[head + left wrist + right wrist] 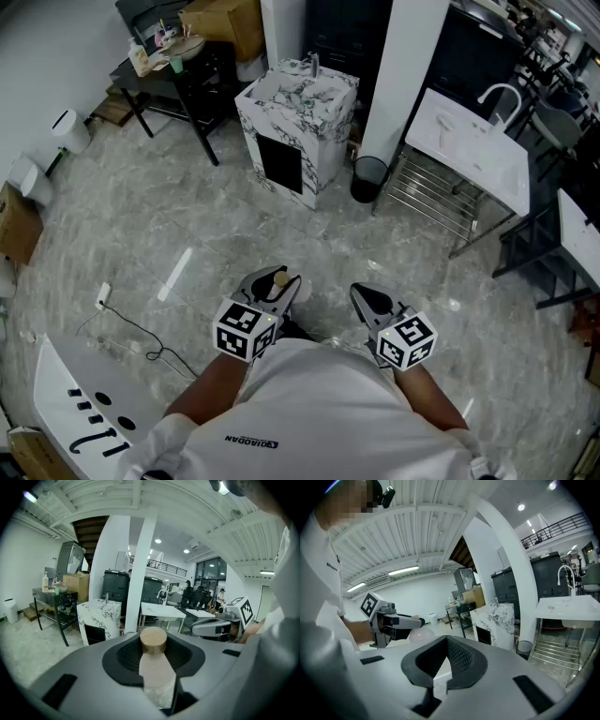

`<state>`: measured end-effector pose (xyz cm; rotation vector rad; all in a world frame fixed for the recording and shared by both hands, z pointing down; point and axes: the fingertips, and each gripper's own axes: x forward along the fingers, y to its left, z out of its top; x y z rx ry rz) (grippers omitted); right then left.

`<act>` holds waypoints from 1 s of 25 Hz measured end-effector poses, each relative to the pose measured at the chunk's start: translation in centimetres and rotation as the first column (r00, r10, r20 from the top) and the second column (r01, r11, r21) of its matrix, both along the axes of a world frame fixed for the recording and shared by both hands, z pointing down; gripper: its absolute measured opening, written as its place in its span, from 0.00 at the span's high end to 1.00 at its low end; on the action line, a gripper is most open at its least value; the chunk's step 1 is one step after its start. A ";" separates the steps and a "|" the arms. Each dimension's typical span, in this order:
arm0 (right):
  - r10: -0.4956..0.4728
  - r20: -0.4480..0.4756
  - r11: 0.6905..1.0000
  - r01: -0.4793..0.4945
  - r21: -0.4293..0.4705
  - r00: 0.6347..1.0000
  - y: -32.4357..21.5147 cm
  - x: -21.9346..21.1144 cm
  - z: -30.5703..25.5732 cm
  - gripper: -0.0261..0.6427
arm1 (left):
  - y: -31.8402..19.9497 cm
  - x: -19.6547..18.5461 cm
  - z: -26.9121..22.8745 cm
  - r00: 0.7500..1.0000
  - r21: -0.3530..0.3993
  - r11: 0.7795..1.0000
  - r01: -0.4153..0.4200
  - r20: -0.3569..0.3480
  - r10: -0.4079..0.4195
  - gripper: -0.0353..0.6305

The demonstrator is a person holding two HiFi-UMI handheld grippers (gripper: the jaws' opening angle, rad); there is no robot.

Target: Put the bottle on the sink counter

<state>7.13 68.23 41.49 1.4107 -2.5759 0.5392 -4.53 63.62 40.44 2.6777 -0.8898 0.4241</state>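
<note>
Gripping the bottle [157, 679] round its pale body, the left gripper [154, 660] has both jaws clamped tight on it. The tan cap [153, 641] pokes out past the pads. The right gripper [447, 667] has its jaws together with nothing between them, just bare floor [187, 234] showing through the notch.

From the head view, both grippers sit low in front of the person's white shirt [319, 403], side by side and a bit apart. Each one's marker cube faces up at the camera.

So the bottle is up in the air in the left gripper, close to the person and well apart from the marble sink [300, 103]. It's not on the counter yet. That sink stands ahead across the grey marbled floor, with a tap [314, 64] on top and a dark opening in its front.

A black bin [368, 178] sits just to the right of it, at the foot of a white column [403, 75]. Further right there's a white basin [469, 141] on a metal frame. Off to the left is a black table [178, 80] with clutter on top, and a cardboard box [225, 23] behind it.
</note>
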 end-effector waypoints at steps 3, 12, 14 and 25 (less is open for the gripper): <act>0.002 0.000 1.000 -0.002 0.001 1.000 0.2 0.0 0.1 0.90 | 0.2 -0.1 0.0 1.000 0.004 1.000 0.000 0.004 0.000 0.74; -0.010 -0.012 1.000 0.010 0.001 1.000 0.8 -0.1 0.2 0.90 | 0.7 0.1 -0.1 1.000 0.005 1.000 -0.003 0.003 0.003 0.74; -0.008 -0.010 1.000 0.008 0.014 1.000 0.8 -0.2 0.1 0.90 | 0.8 0.1 -0.2 1.000 0.006 1.000 -0.004 0.002 0.004 0.74; 0.003 -0.043 0.999 -0.001 0.035 0.999 0.3 0.1 -0.2 0.90 | 0.4 -0.2 -0.2 1.000 0.007 1.000 0.013 0.014 -0.013 0.74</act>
